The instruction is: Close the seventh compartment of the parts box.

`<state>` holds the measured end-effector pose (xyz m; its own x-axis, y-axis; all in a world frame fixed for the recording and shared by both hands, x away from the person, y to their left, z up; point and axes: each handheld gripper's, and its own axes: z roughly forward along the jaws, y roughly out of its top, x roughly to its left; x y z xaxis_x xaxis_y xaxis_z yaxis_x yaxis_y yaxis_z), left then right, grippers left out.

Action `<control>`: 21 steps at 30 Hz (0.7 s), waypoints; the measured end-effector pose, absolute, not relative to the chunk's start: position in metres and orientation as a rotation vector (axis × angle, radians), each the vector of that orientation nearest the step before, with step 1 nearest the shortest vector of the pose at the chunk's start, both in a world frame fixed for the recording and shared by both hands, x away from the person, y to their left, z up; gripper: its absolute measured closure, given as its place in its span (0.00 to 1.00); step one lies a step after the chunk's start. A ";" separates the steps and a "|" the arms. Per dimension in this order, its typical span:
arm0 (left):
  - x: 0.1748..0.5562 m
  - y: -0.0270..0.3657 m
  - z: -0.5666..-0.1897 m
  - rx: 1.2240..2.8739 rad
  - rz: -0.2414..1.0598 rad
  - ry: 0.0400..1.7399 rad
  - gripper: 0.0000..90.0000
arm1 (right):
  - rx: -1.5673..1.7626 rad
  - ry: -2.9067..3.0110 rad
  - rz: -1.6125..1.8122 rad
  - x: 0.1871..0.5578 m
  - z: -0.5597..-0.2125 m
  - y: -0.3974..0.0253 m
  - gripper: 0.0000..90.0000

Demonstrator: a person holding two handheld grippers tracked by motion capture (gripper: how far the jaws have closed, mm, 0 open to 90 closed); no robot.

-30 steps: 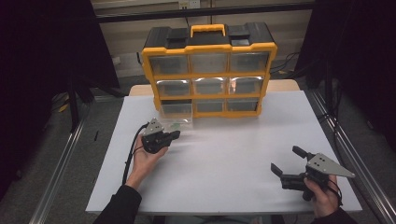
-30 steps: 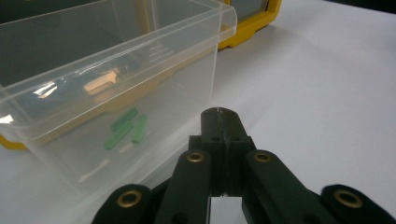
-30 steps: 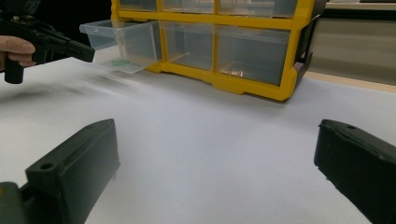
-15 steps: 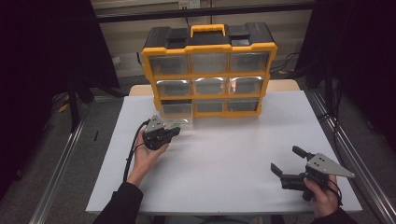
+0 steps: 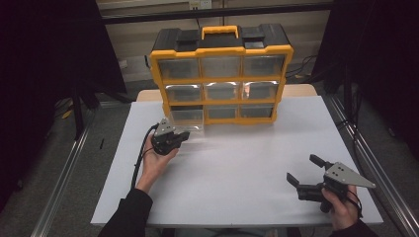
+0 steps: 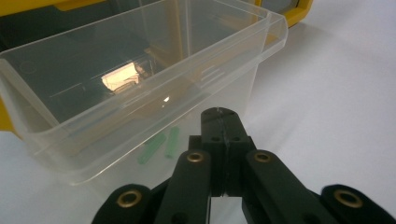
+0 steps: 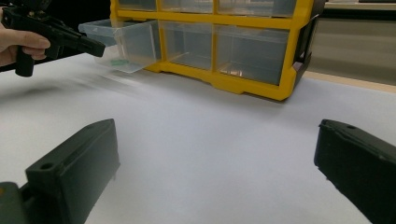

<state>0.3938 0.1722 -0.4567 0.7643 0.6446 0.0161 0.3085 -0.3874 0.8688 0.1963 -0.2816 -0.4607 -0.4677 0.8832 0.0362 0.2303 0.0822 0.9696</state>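
From the high view, my left gripper [image 5: 179, 136] sits at the front of the clear drawer [image 5: 187, 118], which is pulled out from the bottom-left slot of the yellow organizer [image 5: 221, 76] on the white bench [image 5: 237, 163]. My right gripper [image 5: 302, 170] rests well apart, near the bench's front right corner, its jaws spread wide and holding nothing.

In the left gripper view, my jaws are pressed together — nothing between them — just at the drawer's [image 6: 140, 93] front wall. Two small green pieces [image 6: 159, 148] lie on the drawer floor.

In the right gripper view, my own jaws stand far apart over bare bench, while the left gripper [image 7: 95, 47] points its tip at the open drawer [image 7: 122, 43] — whether touching, I cannot tell.
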 end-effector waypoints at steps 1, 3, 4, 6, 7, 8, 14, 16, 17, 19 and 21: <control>0.394 0.172 -0.456 1.993 0.446 0.729 1.00 | 1.102 1.773 1.417 0.196 -0.461 -0.282 0.00; 0.397 0.172 -0.455 1.979 0.437 0.721 1.00 | 1.098 1.775 1.417 0.196 -0.461 -0.282 0.00; 0.397 0.172 -0.454 1.985 0.440 0.728 1.00 | 1.099 1.774 1.416 0.196 -0.461 -0.282 0.00; 0.398 0.171 -0.454 1.979 0.439 0.728 1.00 | 1.098 1.775 1.416 0.197 -0.461 -0.282 0.00; 0.398 0.171 -0.453 1.986 0.444 0.732 1.00 | 1.096 1.776 1.416 0.197 -0.461 -0.281 0.00; 0.399 0.171 -0.453 1.993 0.449 0.722 1.00 | 1.095 1.775 1.417 0.197 -0.461 -0.281 0.00; 0.402 0.172 -0.454 1.977 0.449 0.734 1.00 | 1.095 1.773 1.418 0.197 -0.461 -0.281 0.00; 0.403 0.172 -0.454 1.966 0.442 0.728 1.00 | 1.093 1.772 1.418 0.197 -0.461 -0.281 0.00; 0.403 0.172 -0.454 1.968 0.444 0.728 1.00 | 1.094 1.775 1.416 0.197 -0.461 -0.281 0.00; 0.403 0.171 -0.454 1.972 0.448 0.728 1.00 | 1.100 1.776 1.417 0.197 -0.461 -0.281 0.00; 0.403 0.171 -0.453 1.980 0.456 0.733 1.00 | 1.099 1.775 1.417 0.196 -0.461 -0.281 0.00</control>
<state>0.4035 0.1713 -0.4534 0.7515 0.6595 0.0190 0.3084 -0.3767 0.8735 0.1965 -0.2814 -0.4607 -0.4704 0.8817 0.0361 0.2304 0.0832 0.9695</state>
